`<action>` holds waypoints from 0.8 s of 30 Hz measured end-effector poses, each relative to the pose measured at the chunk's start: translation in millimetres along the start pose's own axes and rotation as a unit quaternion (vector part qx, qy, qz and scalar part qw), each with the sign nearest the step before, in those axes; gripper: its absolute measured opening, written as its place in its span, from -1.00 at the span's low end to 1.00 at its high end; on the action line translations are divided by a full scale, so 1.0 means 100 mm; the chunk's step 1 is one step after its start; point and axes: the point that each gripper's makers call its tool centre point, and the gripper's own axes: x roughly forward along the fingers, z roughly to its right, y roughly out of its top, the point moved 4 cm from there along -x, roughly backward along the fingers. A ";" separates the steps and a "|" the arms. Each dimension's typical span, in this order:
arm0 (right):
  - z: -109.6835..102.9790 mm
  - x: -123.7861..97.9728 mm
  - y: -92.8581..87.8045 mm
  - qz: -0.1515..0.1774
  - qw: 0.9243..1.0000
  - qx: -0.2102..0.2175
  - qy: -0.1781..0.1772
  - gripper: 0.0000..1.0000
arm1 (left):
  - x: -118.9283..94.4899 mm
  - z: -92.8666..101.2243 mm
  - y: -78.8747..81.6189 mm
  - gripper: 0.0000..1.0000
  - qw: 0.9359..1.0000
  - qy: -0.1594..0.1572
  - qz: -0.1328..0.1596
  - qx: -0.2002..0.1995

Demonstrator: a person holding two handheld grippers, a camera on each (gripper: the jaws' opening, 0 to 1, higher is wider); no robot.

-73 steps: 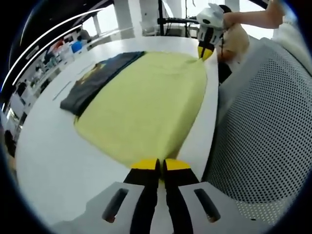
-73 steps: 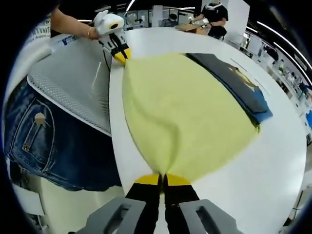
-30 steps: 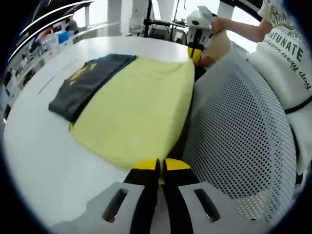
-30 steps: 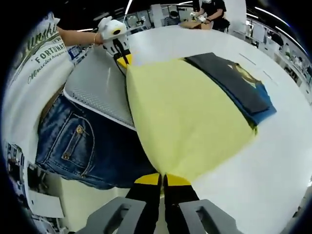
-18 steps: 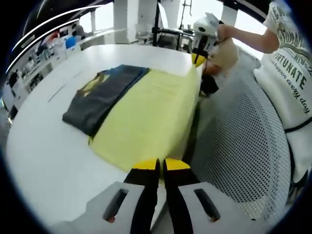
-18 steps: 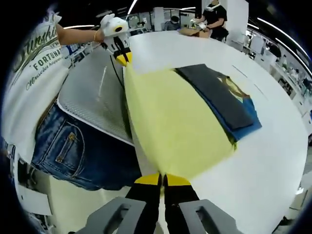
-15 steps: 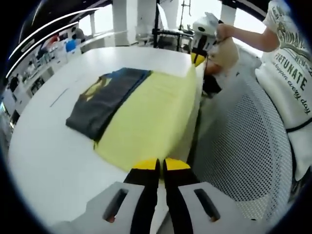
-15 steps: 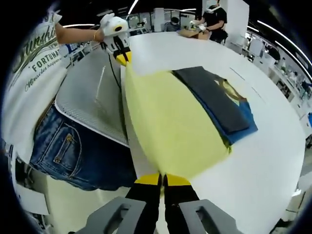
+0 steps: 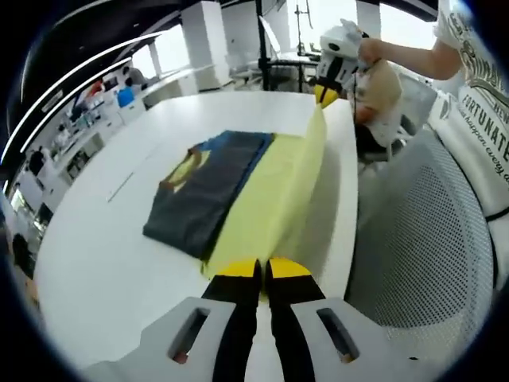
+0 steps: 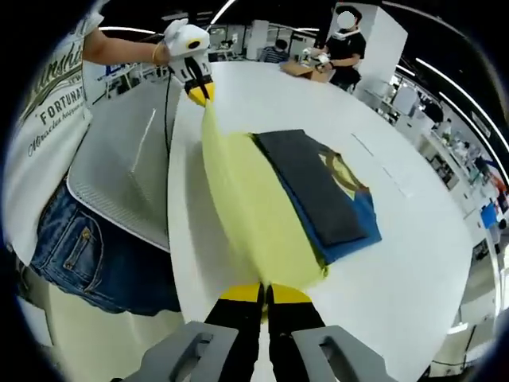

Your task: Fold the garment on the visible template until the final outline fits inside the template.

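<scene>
— Left gripper view?
— Left gripper (image 9: 263, 269) at the bottom, fingers clenched on the near corner of the yellow garment (image 9: 270, 203). Cloth lifted from the white bench (image 9: 103, 231) and stretched between both grippers. Right gripper (image 9: 327, 94) far at the top, held by a hand (image 9: 367, 54), pinching the opposite corner. Dark folded garment (image 9: 205, 191) flat on the bench, just beside the yellow one and partly under its edge. Grey perforated chair (image 9: 429, 239) at the right, beside a person's white printed shirt (image 9: 481, 87).

— Right gripper view?
— Right gripper (image 10: 264, 293) at the bottom, fingers also clamped on a corner of the yellow garment (image 10: 246, 211). Cloth raised as a narrow band, reaching up to the left gripper (image 10: 196, 94), grasped there too. Dark folded garment (image 10: 318, 191) on the bench (image 10: 413, 263), its blue underside visible, touching the yellow cloth. Perforated chair (image 10: 127, 171) and blue jeans (image 10: 87, 255) at the left. Another person (image 10: 342, 44) standing far behind the bench.
</scene>
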 end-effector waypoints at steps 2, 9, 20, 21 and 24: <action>0.05 0.01 0.02 0.001 1.000 -0.005 -0.007 -1.00 | 0.01 -0.07 0.04 -0.99 1.000 0.008 0.003 0.004; 0.31 0.02 0.12 0.009 0.999 -0.012 -0.048 -1.00 | 0.01 -0.33 0.17 -0.99 0.999 0.037 0.019 0.013; 0.59 0.04 0.24 0.009 0.996 -0.026 -0.087 -1.00 | 0.04 -0.62 0.29 -0.99 0.997 0.071 0.037 0.011; 0.63 0.04 0.26 0.009 0.995 -0.029 -0.094 -1.00 | 0.05 -0.64 0.30 -0.99 0.996 0.075 0.038 0.013; 0.71 0.05 0.30 0.006 0.993 -0.039 -0.109 -1.00 | 0.05 -0.73 0.36 -0.99 0.995 0.091 0.040 0.026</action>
